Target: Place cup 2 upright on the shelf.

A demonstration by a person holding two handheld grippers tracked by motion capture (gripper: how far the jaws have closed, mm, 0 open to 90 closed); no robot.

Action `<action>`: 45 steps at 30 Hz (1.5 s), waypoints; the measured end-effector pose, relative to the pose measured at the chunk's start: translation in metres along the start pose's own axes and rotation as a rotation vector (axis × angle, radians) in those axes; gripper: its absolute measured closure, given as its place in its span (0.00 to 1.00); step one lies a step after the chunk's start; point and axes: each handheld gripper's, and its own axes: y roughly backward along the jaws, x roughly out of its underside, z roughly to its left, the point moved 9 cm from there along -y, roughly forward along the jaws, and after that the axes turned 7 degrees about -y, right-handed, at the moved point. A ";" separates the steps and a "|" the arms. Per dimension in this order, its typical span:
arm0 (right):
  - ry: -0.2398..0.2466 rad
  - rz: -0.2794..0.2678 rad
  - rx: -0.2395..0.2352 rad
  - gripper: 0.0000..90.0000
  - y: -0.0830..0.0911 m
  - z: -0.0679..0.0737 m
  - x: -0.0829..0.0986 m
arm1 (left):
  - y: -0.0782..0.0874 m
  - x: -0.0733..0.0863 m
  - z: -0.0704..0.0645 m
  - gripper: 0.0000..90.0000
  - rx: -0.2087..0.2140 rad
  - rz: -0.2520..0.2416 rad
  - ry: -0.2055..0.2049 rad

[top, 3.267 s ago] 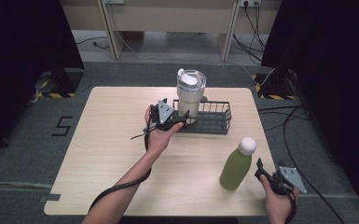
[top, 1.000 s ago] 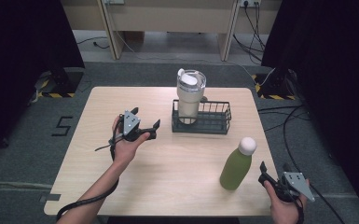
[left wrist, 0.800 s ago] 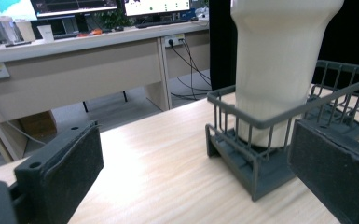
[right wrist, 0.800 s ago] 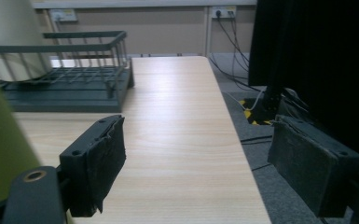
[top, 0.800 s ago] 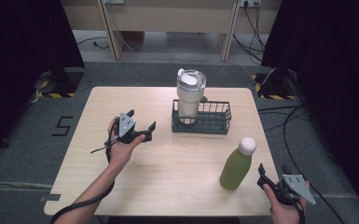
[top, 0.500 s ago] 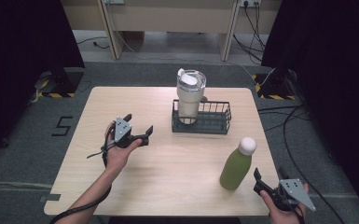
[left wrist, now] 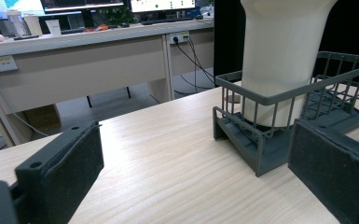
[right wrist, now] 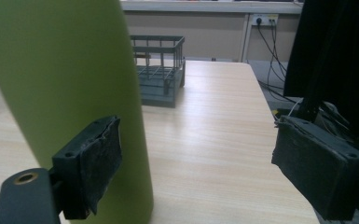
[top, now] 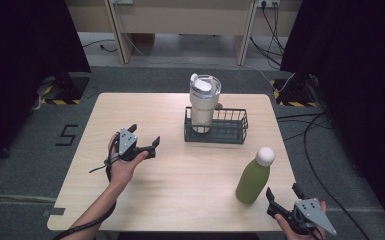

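A cream tumbler (top: 203,103) with a clear lid stands upright in the left end of a dark wire basket (top: 228,130). In the left gripper view the tumbler (left wrist: 283,56) and basket (left wrist: 265,149) lie just ahead on the right. My left gripper (top: 144,142) is open and empty over the table's left part, well short of the basket. A green bottle (top: 253,177) with a white cap stands near the front right. My right gripper (top: 284,198) is open at the front right edge, just behind the bottle (right wrist: 70,88), not touching it.
The light wooden table (top: 180,175) has bare room between the two hands. Beyond its far edge stand desk legs with cables on the floor (top: 275,30). Black curtains hang at both sides. Desks with monitors (left wrist: 84,5) show in the left gripper view.
My left gripper has drawn back from the tumbler in the basket, leftward and toward the front, open. My right gripper has pulled back from the bottle toward the table's front right edge.
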 end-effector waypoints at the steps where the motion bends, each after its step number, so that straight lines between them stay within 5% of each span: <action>1: 0.002 0.002 -0.005 0.17 0.001 0.001 0.000 | 0.000 0.000 0.000 0.03 -0.001 0.001 0.001; 22: 0.040 0.033 -0.127 0.01 -0.004 0.042 0.007 | -0.003 0.001 -0.002 0.03 0.004 0.004 0.006; 45: 0.063 0.026 -0.190 0.02 -0.043 0.066 -0.001 | -0.004 0.000 -0.002 0.03 0.008 0.003 0.004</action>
